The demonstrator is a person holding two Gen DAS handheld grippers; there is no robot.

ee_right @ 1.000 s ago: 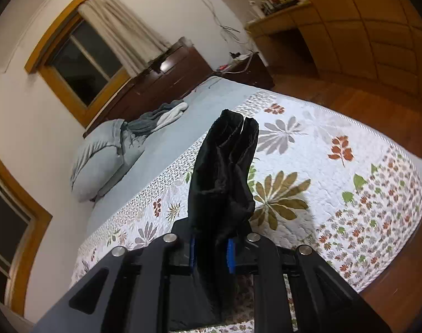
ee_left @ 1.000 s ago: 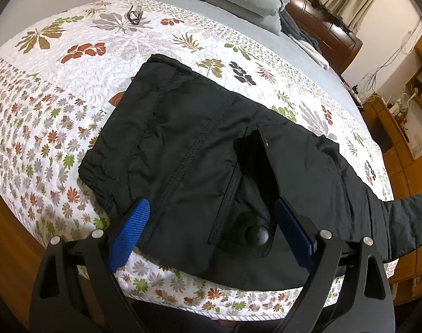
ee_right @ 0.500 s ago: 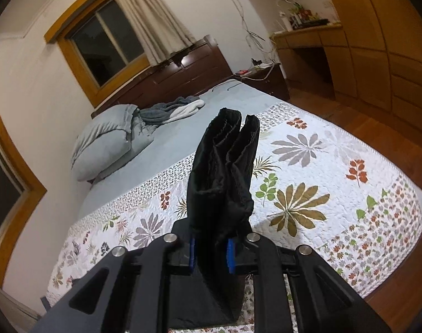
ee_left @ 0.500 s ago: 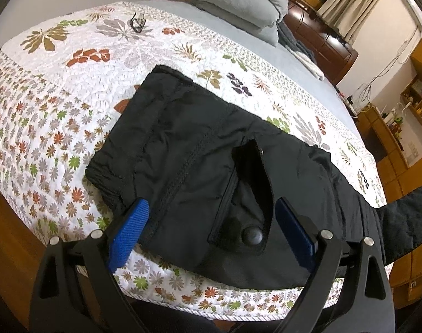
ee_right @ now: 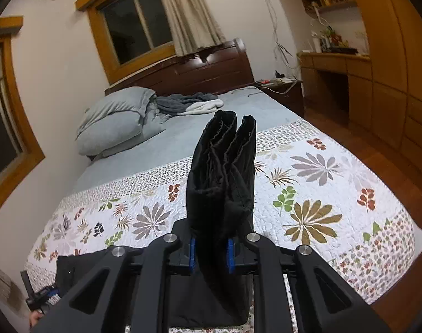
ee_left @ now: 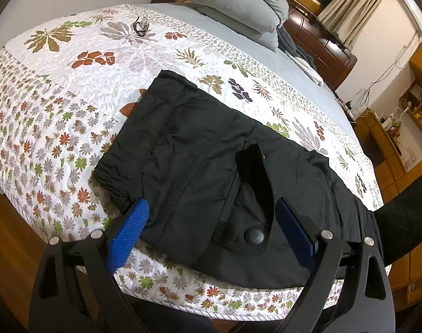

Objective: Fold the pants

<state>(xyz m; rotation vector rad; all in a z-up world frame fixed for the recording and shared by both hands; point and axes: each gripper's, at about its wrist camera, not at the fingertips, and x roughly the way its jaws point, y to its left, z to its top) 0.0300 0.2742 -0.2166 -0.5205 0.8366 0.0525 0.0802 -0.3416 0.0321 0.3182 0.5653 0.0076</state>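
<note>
Black pants [ee_left: 199, 155] lie flat on the floral quilt [ee_left: 72, 105], waist end to the left, a back pocket flap with a round button [ee_left: 254, 236] near the bed's front edge. My left gripper [ee_left: 211, 230] is open and empty, its blue pads straddling the waist part just above the cloth. My right gripper [ee_right: 211, 252] is shut on the bunched leg cuffs [ee_right: 224, 172] and holds them up off the bed. The lifted leg also shows at the right edge of the left wrist view [ee_left: 405, 216].
Grey pillows [ee_right: 113, 119] and a grey-white towel [ee_right: 188, 102] lie at the dark wooden headboard [ee_right: 205, 69]. Eyeglasses [ee_left: 140, 26] rest on the quilt's far left. Wooden desk and cabinets [ee_right: 377, 63] stand to the right, wood floor around the bed.
My right gripper has swung upward and leftward with the cuffs, bringing more of the window and headboard into sight. My left gripper has drawn back slightly and stays open over the waist.
</note>
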